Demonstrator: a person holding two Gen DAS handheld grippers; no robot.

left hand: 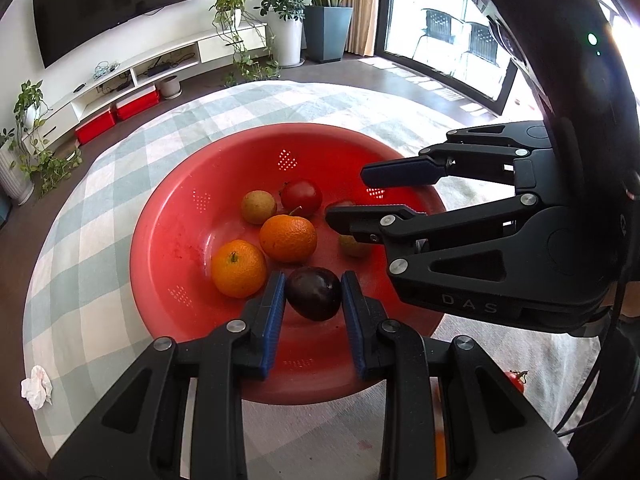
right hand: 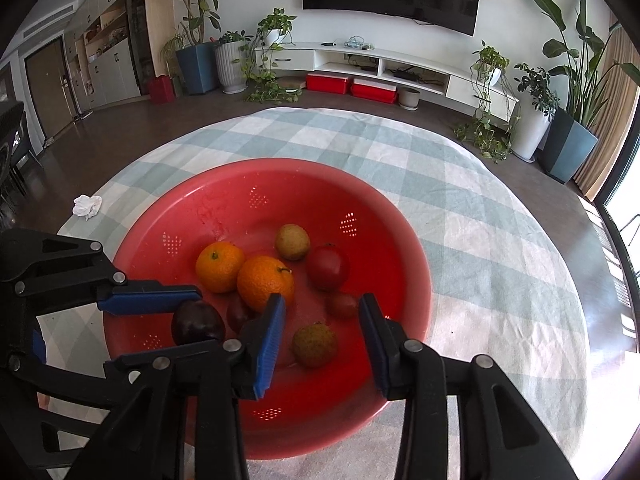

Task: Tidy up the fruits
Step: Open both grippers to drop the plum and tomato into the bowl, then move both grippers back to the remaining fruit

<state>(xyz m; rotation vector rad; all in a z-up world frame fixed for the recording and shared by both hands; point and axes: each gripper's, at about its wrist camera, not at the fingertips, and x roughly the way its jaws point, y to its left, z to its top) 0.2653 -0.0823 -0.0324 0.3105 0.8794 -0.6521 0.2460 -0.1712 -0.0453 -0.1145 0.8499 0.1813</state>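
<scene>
A big table wears a checked cloth (right hand: 460,208) of pale green and white. On the cloth sits a wide red bowl (right hand: 224,192) with little holes in its sides. Both grippers reach down into the bowl. The left gripper (left hand: 313,294) has its two blue pads right against the sides of a dark plum (left hand: 314,293), so it looks like it is squeezing the plum. The plum sits low at the near side of the bowl. The right gripper (right hand: 322,316) is partly open and holds nothing; a brownish-green fruit (right hand: 314,345) lies on the bowl's floor between its fingers, but the pads are not touching it. In the middle of the bowl, two oranges (right hand: 265,282) sit side by side and touch. Behind them is a red tomato (right hand: 327,267) and a small yellow-green fruit (right hand: 292,241). A small dark red fruit (right hand: 342,305) lies near the right gripper. A crumpled white tissue (right hand: 87,205) rests near the cloth's edge, well away from the bowl.
</scene>
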